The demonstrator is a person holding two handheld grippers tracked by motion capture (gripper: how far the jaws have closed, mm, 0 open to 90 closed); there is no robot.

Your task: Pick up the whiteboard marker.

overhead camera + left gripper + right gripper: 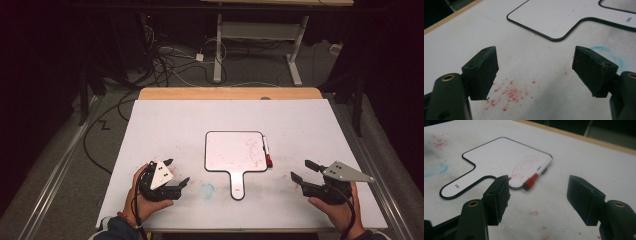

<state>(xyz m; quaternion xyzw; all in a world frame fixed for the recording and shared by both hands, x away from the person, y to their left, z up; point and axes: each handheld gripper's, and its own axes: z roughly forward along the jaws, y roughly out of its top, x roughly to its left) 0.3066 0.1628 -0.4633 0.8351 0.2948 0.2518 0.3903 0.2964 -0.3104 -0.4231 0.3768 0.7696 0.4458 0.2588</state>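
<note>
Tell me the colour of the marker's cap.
Red; the marker lies along the whiteboard's edge, clearest in the right gripper view.

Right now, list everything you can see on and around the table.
whiteboard paddle: one, white with black rim, middle of the table, handle toward the person
marker: one, white with red cap, lying along the whiteboard's right edge
red scribble: one, on the whiteboard
blue smudge: one, on the table left of the handle
table: one, white top, wooden far edge
cables: several, on the floor beyond
left gripper: black, fingers open, empty
right gripper: black, fingers open, empty
</note>
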